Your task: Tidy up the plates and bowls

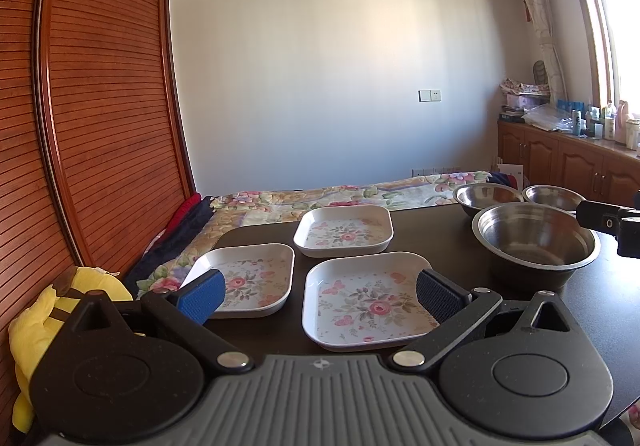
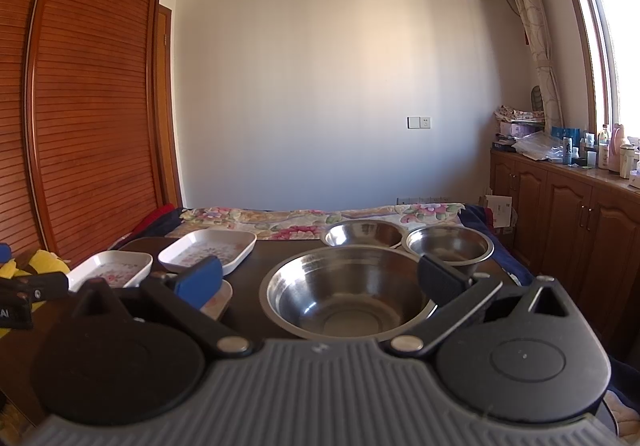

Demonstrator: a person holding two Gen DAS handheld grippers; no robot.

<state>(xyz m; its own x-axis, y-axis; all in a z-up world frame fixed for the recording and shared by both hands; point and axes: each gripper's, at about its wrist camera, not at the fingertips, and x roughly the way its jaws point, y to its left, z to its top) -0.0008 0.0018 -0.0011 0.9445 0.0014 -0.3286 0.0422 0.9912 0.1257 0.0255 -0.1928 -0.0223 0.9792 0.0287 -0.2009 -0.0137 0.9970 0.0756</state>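
Steel bowls and floral square plates stand on a dark surface (image 1: 432, 221) set against a bed with a flowered cover (image 1: 320, 197).

Left wrist view: the left claw (image 1: 320, 294) hovers above the near edge of the surface with its jaws spread wide and nothing between them. Its blue pad (image 1: 202, 296) overlaps the near-left plate (image 1: 256, 278); its dark pad (image 1: 438, 300) overlaps the right rim of the near plate (image 1: 368, 306). A third plate (image 1: 344, 232) lies farther back, close to the other two; whether the rims touch cannot be told. To the right stands the large bowl (image 1: 536, 242), with two smaller bowls behind it, one on the left (image 1: 488, 197) and one on the right (image 1: 554, 197). All three bowls are upright and appear empty. A yellow plush toy (image 1: 44, 318) lies at lower left beside the slatted wooden wardrobe (image 1: 100, 105).

Right wrist view: the right claw (image 2: 320, 282) is likewise wide open and empty, held above and just in front of the large bowl (image 2: 348, 294), which lies between its pads. The two smaller bowls (image 2: 362, 234) (image 2: 450, 246) sit behind, rims close together. Two plates (image 2: 112, 270) (image 2: 208, 250) show at left; a corner of a third (image 2: 218, 302) shows behind the blue pad. Part of the left claw's body (image 2: 28, 294) enters at the left edge.
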